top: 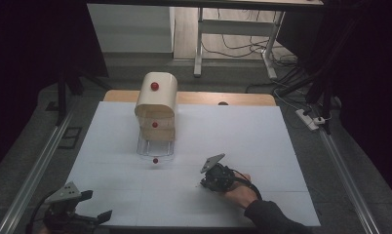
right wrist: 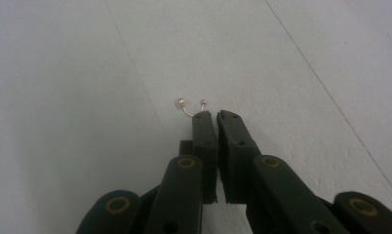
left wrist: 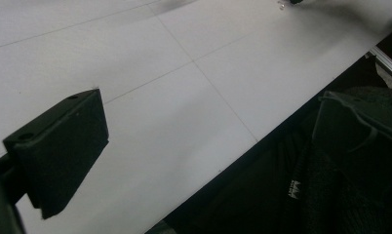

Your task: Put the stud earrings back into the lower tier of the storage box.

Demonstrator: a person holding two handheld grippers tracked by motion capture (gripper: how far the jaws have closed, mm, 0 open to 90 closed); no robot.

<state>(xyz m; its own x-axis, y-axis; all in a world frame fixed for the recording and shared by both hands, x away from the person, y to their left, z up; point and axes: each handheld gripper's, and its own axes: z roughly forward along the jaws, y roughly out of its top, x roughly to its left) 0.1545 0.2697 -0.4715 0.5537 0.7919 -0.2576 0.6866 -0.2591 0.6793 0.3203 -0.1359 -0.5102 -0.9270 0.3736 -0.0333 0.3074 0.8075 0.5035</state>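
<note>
Closed on the small curved earring (right wrist: 190,107), the right gripper (right wrist: 213,116) is best lifted slowly from the worktop (right wrist: 62,97), while the left gripper (top: 89,207) is held open.

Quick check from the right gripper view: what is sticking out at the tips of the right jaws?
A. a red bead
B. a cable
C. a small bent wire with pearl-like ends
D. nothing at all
C: in the right gripper view the right gripper has its jaws pressed together, and a small bent wire with two pearl-like ends juts out at their tips above the white table.
</note>
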